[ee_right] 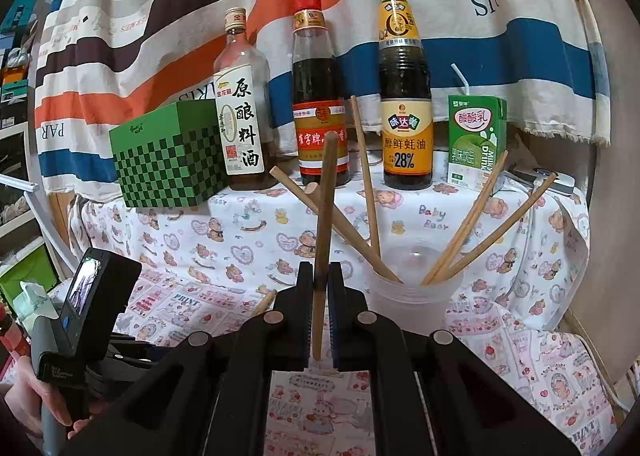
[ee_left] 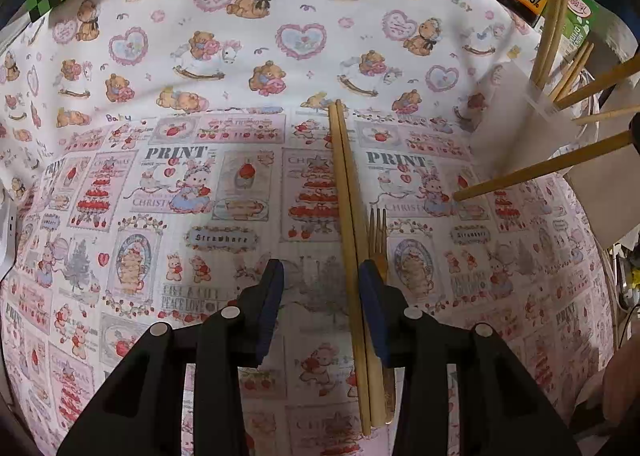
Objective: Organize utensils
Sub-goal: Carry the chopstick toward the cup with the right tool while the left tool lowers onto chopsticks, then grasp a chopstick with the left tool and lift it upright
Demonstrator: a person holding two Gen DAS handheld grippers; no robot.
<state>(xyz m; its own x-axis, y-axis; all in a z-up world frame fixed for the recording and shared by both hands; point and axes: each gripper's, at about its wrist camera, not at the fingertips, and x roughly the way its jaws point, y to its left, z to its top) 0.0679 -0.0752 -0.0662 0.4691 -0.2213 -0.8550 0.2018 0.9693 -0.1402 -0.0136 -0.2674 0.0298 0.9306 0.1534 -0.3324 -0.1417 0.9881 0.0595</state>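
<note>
Chopstick pair lies on the tablecloth between the unclenched left gripper, hugging its 3 o'clock pad, fork just beyond; clamping may snag the fork. Right gripper clenches a wooden stick, cup at 2 o'clock; rim strike could tip it.

The left gripper is built of matte black plastic: two angular arms with hollow cut-outs, each jointed by round silver pins, two to a side. Its fingers end in flat dark-blue pads with squared edges. The right gripper has the same make: black angular arms, four silver round pins across the linkage, and blue pads lining the inner faces of the black fingers. From the right wrist view, the other unit shows a grey handle, a black block with faint white lettering, and a small black camera with a lit screen mounted above. A hand wraps that handle; no sleeve is visible.
</note>
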